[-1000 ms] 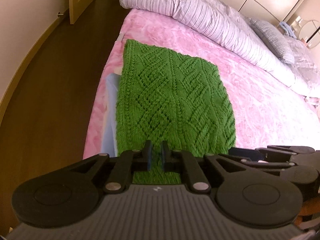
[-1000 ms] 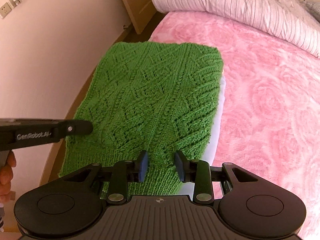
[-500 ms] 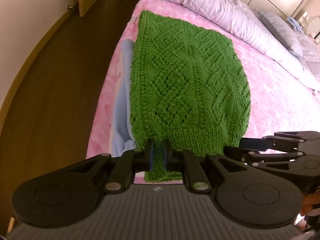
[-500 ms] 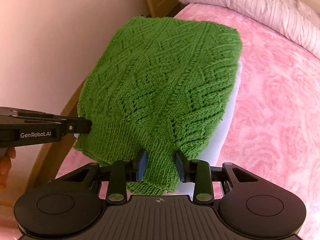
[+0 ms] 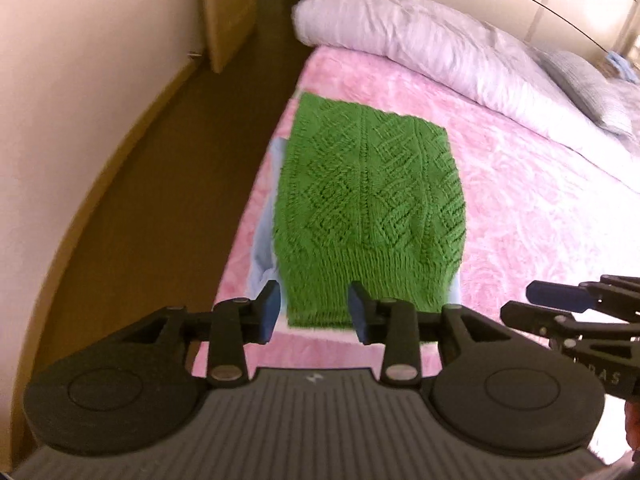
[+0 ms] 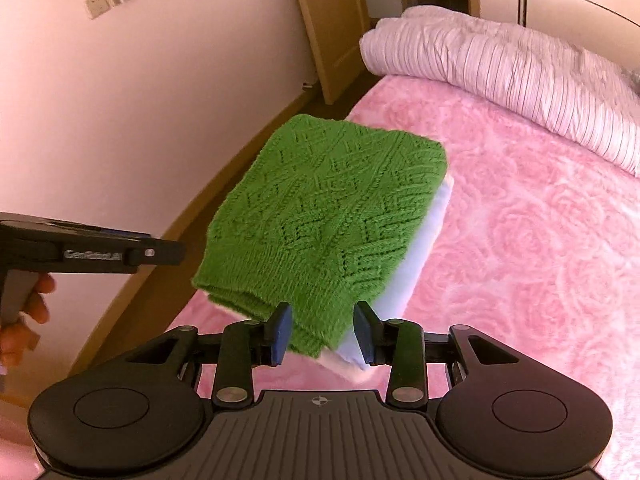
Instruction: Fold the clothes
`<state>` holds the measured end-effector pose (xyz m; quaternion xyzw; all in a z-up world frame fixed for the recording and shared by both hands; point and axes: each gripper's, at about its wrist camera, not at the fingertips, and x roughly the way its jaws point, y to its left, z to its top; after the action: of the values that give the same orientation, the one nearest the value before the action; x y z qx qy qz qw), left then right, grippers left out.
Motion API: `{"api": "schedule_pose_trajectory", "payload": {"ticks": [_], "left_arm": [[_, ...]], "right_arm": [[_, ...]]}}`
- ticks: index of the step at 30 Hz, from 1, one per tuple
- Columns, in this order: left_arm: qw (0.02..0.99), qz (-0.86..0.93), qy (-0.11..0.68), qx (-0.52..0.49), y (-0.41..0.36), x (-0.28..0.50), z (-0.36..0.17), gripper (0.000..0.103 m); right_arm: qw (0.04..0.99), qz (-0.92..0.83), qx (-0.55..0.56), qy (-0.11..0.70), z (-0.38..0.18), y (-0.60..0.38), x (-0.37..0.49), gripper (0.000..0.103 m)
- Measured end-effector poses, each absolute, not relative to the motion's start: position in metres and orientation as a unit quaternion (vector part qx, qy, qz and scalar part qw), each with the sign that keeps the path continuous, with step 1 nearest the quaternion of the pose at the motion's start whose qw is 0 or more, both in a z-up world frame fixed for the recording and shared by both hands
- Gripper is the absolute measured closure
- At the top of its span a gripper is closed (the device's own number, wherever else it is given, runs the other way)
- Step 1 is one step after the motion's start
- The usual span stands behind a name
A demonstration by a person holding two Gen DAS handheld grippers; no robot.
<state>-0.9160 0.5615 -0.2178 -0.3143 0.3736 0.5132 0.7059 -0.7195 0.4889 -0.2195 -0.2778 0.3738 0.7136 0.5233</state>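
nearest in the left wrist view is the left claw [image 5: 314,316], its blue pads set apart and its jaws opening. the ribbed near hem of the green knitted sweater [image 5: 370,204] shows in the gap between them, but neither pad presses on it. to the right in that view sits the right claw [image 5: 560,300], seen from the side.

in the right wrist view the right claw [image 6: 322,330] has its pads apart too, with a bit of the sweater's [image 6: 324,204] near edge and the pale blue garment [image 6: 420,248] under it in the gap; the pads do not appear to clamp either one. at the left edge the left claw [image 6: 160,248] reaches in, and a person's hand [image 6: 28,312] grips its handle.

the sweater lies folded into a rough rectangle on top of the folded pale blue garment, which sticks out along its sides. both rest on the pink rose-patterned bed cover [image 6: 540,240], close to the bed edge that runs beside the dark wooden floor [image 5: 140,208].

farther back, a rolled striped duvet [image 6: 500,68] lies across the bed, and in the left wrist view a grey pillow [image 5: 584,84] sits beyond it. a cream wall [image 6: 140,80] with a socket plate runs along the left, ending at a wooden door [image 5: 228,12].
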Motion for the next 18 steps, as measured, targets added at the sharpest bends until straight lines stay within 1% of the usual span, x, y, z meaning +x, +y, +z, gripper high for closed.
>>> {"api": "schedule_pose_trajectory", "payload": {"ticks": [3,9,13,18], "left_arm": [[0.682,0.551,0.359,-0.322,0.527,-0.912,-0.200,0.065],[0.637,0.600,0.328,-0.356,0.455,-0.882,-0.179,0.064],[0.614,0.616,0.312,-0.381,0.421,-0.854,-0.165,0.064],[0.577,0.660,0.301,-0.376,0.393,-0.814,-0.138,0.063]], "right_arm": [[0.507,0.730,-0.283,0.360,-0.211,0.472,-0.708,0.065],[0.467,0.765,-0.282,0.344,-0.184,0.441,-0.668,0.065],[0.449,0.780,-0.279,0.336,-0.168,0.421,-0.639,0.064],[0.433,0.798,-0.266,0.323,-0.145,0.398,-0.600,0.061]]}}
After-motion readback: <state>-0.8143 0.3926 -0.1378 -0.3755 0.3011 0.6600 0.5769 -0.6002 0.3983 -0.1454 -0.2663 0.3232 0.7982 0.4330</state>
